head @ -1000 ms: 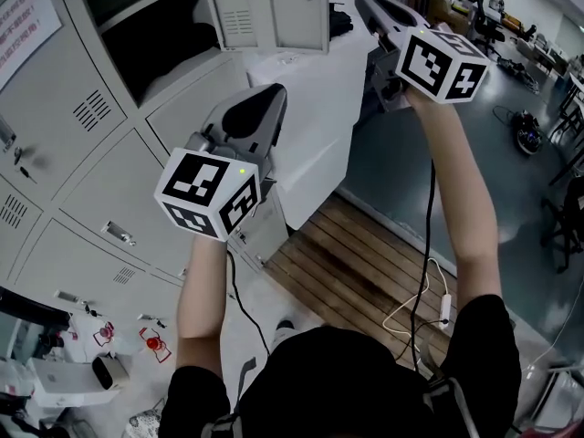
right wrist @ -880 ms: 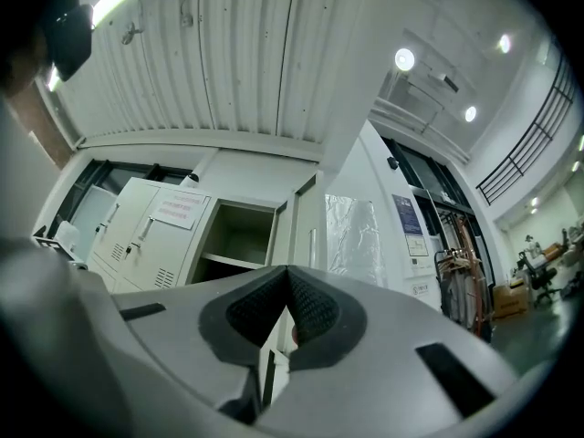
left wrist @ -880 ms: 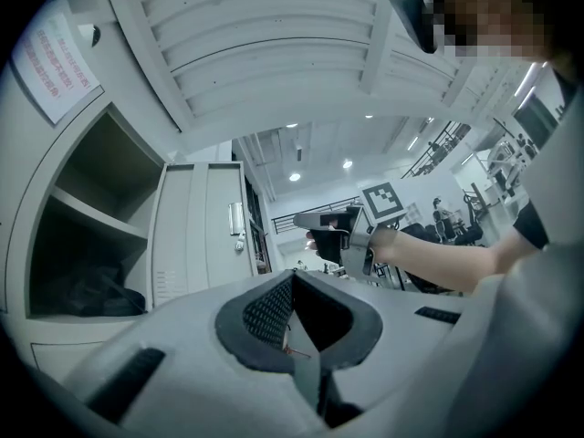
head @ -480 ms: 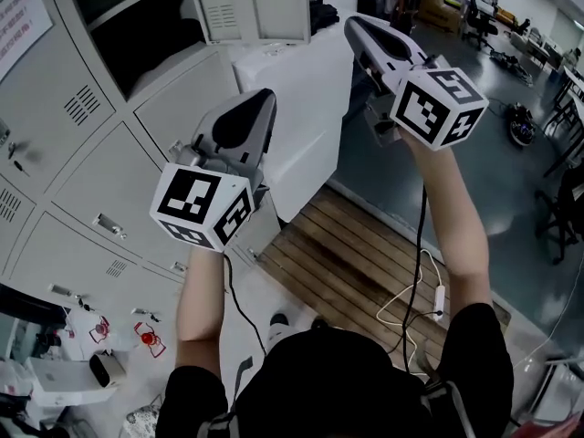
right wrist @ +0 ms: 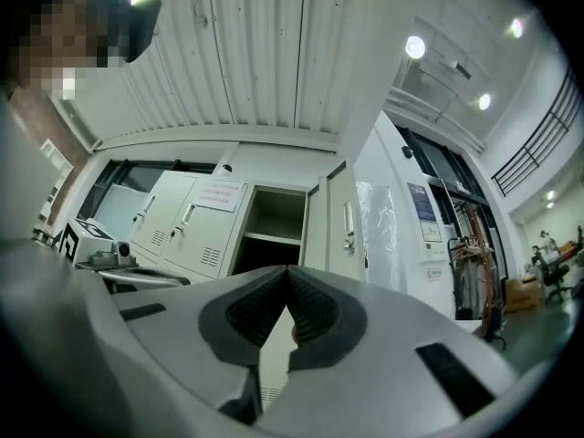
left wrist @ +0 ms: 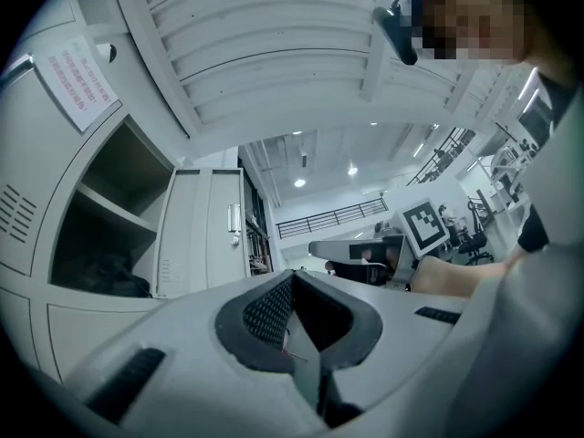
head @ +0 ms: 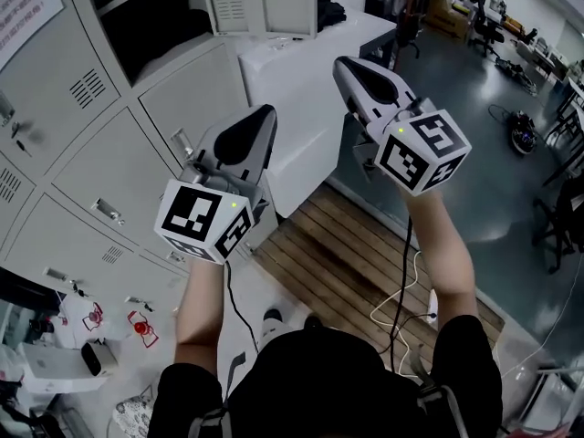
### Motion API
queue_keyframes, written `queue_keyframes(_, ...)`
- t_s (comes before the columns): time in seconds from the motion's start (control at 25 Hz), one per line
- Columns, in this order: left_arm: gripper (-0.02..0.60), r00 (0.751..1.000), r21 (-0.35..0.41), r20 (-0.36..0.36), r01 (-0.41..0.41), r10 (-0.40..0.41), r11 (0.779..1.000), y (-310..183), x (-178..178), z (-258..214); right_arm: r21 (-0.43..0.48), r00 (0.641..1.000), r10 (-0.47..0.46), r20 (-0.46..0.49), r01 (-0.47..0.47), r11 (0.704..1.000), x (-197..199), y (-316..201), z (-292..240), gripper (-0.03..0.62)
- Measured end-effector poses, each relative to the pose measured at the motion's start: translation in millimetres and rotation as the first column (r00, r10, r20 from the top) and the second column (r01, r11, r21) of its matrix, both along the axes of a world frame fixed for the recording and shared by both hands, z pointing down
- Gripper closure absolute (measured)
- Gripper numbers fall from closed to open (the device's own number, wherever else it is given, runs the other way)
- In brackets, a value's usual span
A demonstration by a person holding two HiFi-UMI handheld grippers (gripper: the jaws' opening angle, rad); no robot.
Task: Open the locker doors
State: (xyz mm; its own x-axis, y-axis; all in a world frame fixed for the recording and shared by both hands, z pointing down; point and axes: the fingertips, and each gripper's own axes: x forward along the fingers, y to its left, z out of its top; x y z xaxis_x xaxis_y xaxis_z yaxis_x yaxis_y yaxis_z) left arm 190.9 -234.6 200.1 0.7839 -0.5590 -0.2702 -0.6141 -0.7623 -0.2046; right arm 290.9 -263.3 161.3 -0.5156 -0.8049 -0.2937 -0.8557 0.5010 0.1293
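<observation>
left tongs (head: 263, 115): pressed together, empty | right tongs (head: 345, 65): pressed together, empty | upper locker door (head: 260, 0): open | lower doors (head: 109, 167): closed

Pale grey metal locker door (head: 260, 3) stands swung open at twelve o'clock; neighbouring grey doors (head: 119, 176) at nine o'clock are shut.

My right gripper (right wrist: 288, 279) points up at the lockers (right wrist: 182, 231). Its two jaws are pressed together, with nothing in between. Just above the tips, one open locker (right wrist: 274, 231) is dark inside and has a shelf across it. Its door (right wrist: 339, 226) hangs out on the right side, with the handle showing. The locker doors on the left are closed, and a paper (right wrist: 217, 194) is stuck on one. A round light (right wrist: 415, 46) shines on the ceiling.
</observation>
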Motion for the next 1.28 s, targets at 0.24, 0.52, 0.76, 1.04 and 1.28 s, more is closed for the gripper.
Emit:
queue_keyframes(0.24,0.566,1.0,-0.021,-0.005,0.031,-0.031,0.999,5.5,-10.7,14.3,-0.013,1.0,-0.004,0.003,0.004,1.0,-9.1,11.0,25.8,0.588)
queue_keyframes(0.52,0.566,0.999,-0.04,-0.017,0.04,-0.041,0.998,4.5,-23.2,31.3,-0.015,1.0,-0.02,-0.014,0.02,1.0,-28.7,25.7,51.3,0.588)
queue_keyframes(0.76,0.566,0.998,-0.06,-0.019,0.052,-0.053,0.997,1.8,-30.1,44.9,-0.022,0.999,-0.045,-0.025,0.044,0.999,-45.2,32.9,67.9,0.588)
queue_keyframes(1.04,0.566,0.997,-0.052,-0.013,0.071,-0.072,0.996,7.5,-36.3,46.2,-0.034,0.999,-0.052,0.001,0.052,0.998,-47.4,32.5,75.3,0.588)
queue_keyframes(1.28,0.566,0.997,-0.051,-0.011,0.08,-0.081,0.995,9.6,-41.0,49.2,-0.023,0.999,-0.049,-0.022,0.048,0.999,-49.5,33.6,76.5,0.588)
